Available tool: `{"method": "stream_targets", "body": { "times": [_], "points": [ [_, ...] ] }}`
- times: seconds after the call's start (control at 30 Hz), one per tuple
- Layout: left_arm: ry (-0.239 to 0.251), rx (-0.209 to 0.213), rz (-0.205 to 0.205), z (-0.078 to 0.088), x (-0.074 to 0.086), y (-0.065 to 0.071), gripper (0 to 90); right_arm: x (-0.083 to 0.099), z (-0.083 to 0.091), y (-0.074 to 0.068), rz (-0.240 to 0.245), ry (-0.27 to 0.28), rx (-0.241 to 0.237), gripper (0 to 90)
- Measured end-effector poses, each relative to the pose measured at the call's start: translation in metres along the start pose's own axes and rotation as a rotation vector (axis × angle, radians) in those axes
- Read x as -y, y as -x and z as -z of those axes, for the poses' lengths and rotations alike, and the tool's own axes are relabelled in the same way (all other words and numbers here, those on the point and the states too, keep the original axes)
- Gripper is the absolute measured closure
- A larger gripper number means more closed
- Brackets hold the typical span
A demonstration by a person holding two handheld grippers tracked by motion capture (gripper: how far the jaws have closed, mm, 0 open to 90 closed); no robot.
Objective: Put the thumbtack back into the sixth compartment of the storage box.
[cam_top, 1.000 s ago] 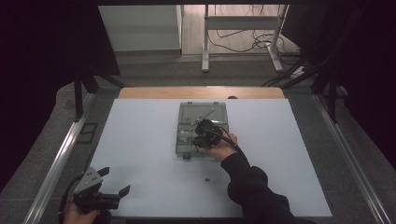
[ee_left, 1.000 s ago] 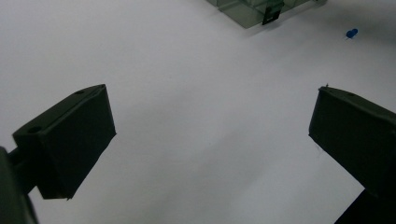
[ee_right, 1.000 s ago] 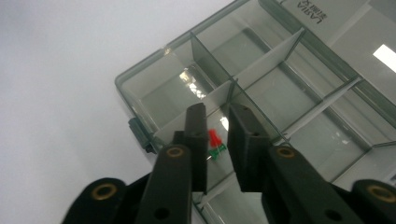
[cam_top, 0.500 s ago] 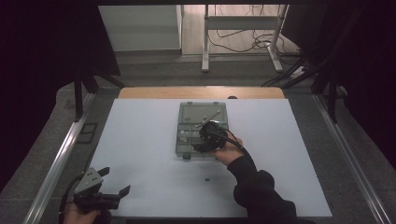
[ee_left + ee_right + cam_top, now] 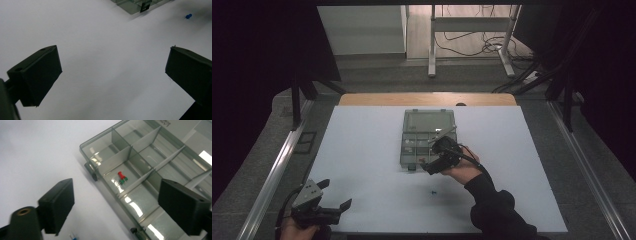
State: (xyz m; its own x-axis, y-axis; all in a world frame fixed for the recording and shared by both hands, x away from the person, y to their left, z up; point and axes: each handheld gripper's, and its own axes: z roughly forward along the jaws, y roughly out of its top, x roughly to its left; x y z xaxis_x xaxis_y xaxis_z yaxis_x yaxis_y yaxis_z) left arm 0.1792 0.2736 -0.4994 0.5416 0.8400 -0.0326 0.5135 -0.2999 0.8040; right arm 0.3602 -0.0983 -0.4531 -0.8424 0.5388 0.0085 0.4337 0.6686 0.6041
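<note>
A clear grey compartment box (image 5: 428,136) lies open at the table's middle. In one near compartment lie a red pushpin (image 5: 121,175) and a green pushpin (image 5: 124,180). My right gripper (image 5: 430,166) hovers over the box's near right corner. Its jaws have just been opening and stand open with nothing between them; in the right gripper view, the right gripper (image 5: 117,197) looks down on that compartment. A blue pushpin (image 5: 432,192) lies loose on the table in front of the box (image 5: 135,5). My left gripper (image 5: 335,194) rests open at the near left corner, empty.
The white table top (image 5: 362,150) spreads wide around the box. The box's lid (image 5: 429,120) lies flat behind it. Metal rails (image 5: 277,170) run along both table sides. Past the left gripper (image 5: 113,67) shows the blue pushpin (image 5: 188,16).
My right hand has drawn back from over the box toward its near right edge. The left gripper has kept still.
</note>
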Motion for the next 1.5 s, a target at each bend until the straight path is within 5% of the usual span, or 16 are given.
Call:
{"method": "stream_targets", "body": {
  "times": [0.3, 0.6, 0.97, 1.2, 1.5],
  "points": [
    [-0.001, 0.000, -0.005, 0.000, 0.000, 0.000, 1.0, 0.015, 0.003, -0.003, -0.004, -0.026, 0.006, 1.2],
    [-0.002, -0.001, -0.008, 0.000, 0.000, 0.001, 1.0, 0.029, 0.004, -0.012, -0.009, -0.096, 0.031, 2.1],
    [-0.004, -0.001, -0.013, 0.000, 0.000, 0.001, 1.0, 0.046, -0.001, -0.023, 0.018, -0.142, 0.015, 31.2],
    [-0.004, -0.002, -0.016, -0.001, 0.000, 0.002, 1.0, 0.053, -0.007, -0.030, 0.050, -0.164, -0.060, 54.5],
    [-0.005, -0.001, -0.017, -0.001, 0.000, 0.002, 1.0, 0.056, -0.020, -0.041, 0.106, -0.202, -0.095, 69.7]
  ]
}}
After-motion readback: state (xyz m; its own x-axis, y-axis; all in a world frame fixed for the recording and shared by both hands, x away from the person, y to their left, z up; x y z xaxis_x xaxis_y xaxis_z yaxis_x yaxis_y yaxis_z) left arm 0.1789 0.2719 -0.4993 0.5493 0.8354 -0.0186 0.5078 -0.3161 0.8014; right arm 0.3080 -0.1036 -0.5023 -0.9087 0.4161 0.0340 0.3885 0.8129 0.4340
